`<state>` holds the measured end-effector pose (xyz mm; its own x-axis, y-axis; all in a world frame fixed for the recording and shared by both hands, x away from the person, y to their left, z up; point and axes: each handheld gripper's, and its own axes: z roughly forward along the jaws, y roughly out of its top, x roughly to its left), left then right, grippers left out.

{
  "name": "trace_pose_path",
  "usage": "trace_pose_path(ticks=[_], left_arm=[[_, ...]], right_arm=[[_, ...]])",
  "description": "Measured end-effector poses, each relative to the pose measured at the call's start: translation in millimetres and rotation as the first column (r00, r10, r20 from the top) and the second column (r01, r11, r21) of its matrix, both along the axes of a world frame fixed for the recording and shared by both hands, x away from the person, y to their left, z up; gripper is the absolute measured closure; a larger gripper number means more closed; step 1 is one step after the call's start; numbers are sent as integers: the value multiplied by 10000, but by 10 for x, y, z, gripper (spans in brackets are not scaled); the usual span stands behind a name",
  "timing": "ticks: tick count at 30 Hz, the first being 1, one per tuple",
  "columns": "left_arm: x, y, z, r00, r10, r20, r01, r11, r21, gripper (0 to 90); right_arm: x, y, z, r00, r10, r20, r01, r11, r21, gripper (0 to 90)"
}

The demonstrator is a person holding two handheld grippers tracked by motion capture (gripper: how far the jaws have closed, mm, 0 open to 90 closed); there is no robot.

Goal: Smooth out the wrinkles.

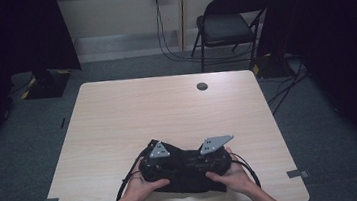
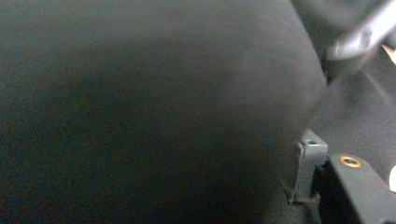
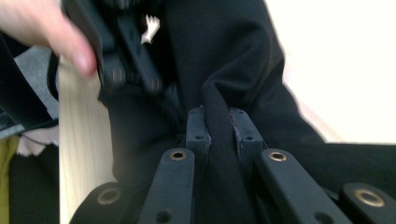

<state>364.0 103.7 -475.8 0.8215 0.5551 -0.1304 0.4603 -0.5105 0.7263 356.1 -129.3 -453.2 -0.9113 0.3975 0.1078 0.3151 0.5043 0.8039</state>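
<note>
Pinching a fold of the black cloth near the desk's front edge, the right tool seems to anchor it; the left tool's state I cannot tell.

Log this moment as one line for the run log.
scene: black cloth on table near person's edge | right gripper: shut on black cloth fold | left gripper: against cloth, jaw state unclear

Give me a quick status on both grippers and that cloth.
Right gripper shut on black fabric cloth. Left gripper pressed into it, jaws unclear. Wooden table otherwise bare.
</note>
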Motion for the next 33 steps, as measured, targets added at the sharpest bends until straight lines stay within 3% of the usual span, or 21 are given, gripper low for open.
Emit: trace_pose_path(ticks=[4,9,12,14,16,18,19,21,22,23,24,25,26,27,28,29,30,32,33], left_arm=[[-61,64,136,9996,-150,243,139,9988,469,440],[-192,249,289,9993,-314,190,311,9994,154,483],[-269,306,344,9979,-525,376,527,9986,-43,517],[-332,304,377,9975,-678,177,688,9957,-619,577],[-422,193,395,9910,-1181,627,1210,9917,-444,603],[-445,141,390,9879,-1421,628,1448,9886,-402,601],[-462,55,354,9812,-1900,350,1918,9796,-593,603],[-462,8,324,9788,-2035,241,2045,9776,-490,616],[-435,-72,229,9780,-2086,60,2086,9780,1,628],[-435,-72,229,9780,-2086,60,2086,9780,1,644],[-379,-117,112,9757,-2112,-579,2138,9760,415,662],[-375,-133,75,9747,-2081,-817,2130,9753,577,663],[-375,-133,75,9747,-2081,-817,2130,9753,577,669],[-366,-146,19,9729,-2147,-856,2229,9696,1011,669],[-364,-159,-23,9765,-1920,-976,2002,9763,826,689],[-350,-161,-18,9777,-1820,-1044,1902,9789,749,685],[-344,-169,-18,9813,-1673,-953,1747,9817,755,689],[-342,-185,-29,9814,-1855,-490,1901,9748,1168,703],[-351,-201,-41,9837,-1773,-308,1797,9773,1121,704]], right_arm=[[-2,1,-102,9997,-68,-226,67,10000,-53,806],[-33,-10,-197,9996,-150,-245,142,9994,-323,810],[-53,-3,-215,9998,-175,-76,171,9990,-424,814],[-41,23,-241,9987,-244,446,280,9964,-802,818],[-17,33,-259,9970,-387,668,451,9944,-961,819],[18,34,-266,9968,-428,672,494,9939,-991,819],[89,55,-304,9912,-696,1130,849,9871,-1360,820],[128,55,-309,9925,-736,980,860,9879,-1289,821],[191,53,-311,9924,-859,883,961,9883,-1182,821],[191,53,-311,9924,-859,883,961,9883,-1182,821],[185,46,-298,9926,-1005,676,1072,9888,-1038,820],[168,42,-283,9927,-1036,623,1095,9891,-988,819],[163,35,-269,9930,-1030,575,1078,9902,-883,820],[163,35,-269,9930,-1030,575,1078,9902,-883,820],[155,-12,-185,9940,-1062,250,1069,9939,-266,820],[147,-26,-147,9939,-1091,169,1092,9940,-60,819],[126,-38,-94,9941,-1069,170,1067,9942,121,819],[43,-49,12,9955,-930,185,920,9945,492,819],[8,-46,38,9959,-886,204,875,9948,517,819]])
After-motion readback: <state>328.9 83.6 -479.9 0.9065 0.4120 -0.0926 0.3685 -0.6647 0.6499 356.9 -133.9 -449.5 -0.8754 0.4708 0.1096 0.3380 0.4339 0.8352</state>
